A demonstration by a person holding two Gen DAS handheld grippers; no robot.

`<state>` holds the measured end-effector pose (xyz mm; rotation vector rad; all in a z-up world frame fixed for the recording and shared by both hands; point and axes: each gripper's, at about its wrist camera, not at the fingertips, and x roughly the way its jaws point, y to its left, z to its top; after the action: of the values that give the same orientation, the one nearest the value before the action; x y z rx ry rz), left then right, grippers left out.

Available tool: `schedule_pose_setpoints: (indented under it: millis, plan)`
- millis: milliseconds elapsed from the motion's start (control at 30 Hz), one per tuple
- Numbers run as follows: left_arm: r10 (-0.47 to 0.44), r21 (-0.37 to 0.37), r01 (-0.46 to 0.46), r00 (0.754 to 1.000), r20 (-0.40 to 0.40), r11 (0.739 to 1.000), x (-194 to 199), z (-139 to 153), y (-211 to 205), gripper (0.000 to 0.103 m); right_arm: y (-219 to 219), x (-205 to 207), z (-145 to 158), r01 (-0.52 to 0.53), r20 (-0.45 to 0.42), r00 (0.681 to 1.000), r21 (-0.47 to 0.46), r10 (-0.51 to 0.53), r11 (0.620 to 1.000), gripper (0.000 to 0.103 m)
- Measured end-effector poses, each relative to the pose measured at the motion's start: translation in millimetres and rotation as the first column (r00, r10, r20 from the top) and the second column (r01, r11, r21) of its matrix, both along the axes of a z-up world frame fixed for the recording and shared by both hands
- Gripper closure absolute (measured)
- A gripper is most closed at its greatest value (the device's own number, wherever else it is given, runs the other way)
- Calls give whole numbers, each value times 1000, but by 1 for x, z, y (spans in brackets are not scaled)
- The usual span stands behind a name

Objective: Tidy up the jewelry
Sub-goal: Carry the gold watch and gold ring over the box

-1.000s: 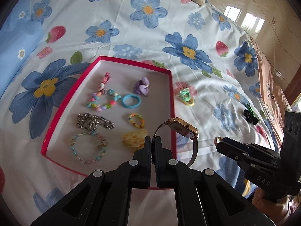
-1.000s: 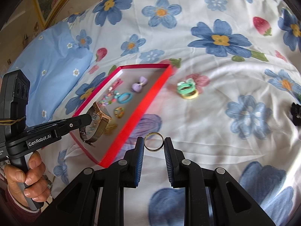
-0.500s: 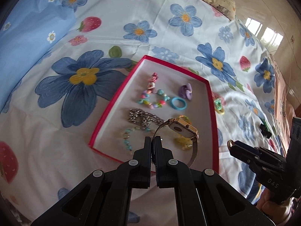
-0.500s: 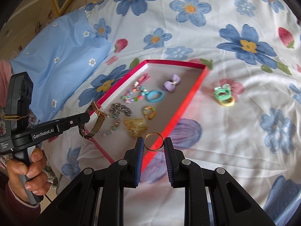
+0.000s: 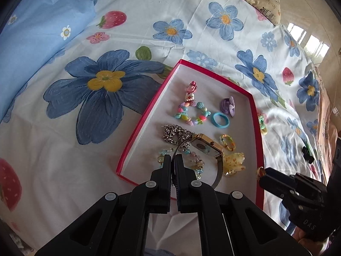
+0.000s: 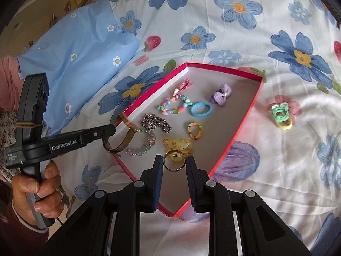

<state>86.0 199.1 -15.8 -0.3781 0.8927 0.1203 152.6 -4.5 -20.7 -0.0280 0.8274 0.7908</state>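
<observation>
A red-rimmed box point(image 5: 147, 115) point(image 6: 249, 115) lies on a flowered bedsheet and holds beaded bracelets, a silver chain point(image 5: 174, 133), a blue hair tie point(image 6: 200, 109), a purple bow point(image 6: 221, 92) and a yellow clip point(image 6: 177, 144). My left gripper point(image 5: 172, 160) is shut on the mesh strap of a gold watch point(image 5: 205, 147), held above the box's near left part; it also shows in the right wrist view point(image 6: 125, 136). My right gripper point(image 6: 174, 163) is shut on a gold ring point(image 6: 174, 160), held above the box's near end.
Green and yellow hair ties point(image 6: 281, 115) lie on the sheet right of the box. A black clip point(image 5: 307, 152) lies further right. A blue pillow point(image 6: 81, 64) lies left of the box. The bed's edge and a tiled floor point(image 5: 309, 40) are at the far right.
Both grippers have moved left and forward over the box, each keeping its hold. The watch now hangs over the chain and bracelet; the ring is over the box's near end.
</observation>
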Motion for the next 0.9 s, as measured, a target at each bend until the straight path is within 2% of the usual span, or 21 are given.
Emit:
schedule_pose_setpoints:
  millis: [467, 900]
  plan:
    - [4, 48, 0, 996, -90, 999, 35, -24, 0, 100, 27, 9, -24, -76, -58, 996, -92, 71, 993, 81]
    - [-3, 69, 11, 993, -121, 998, 43, -34, -4, 100, 44, 16, -37, -134, -99, 988, -166, 119, 977, 81]
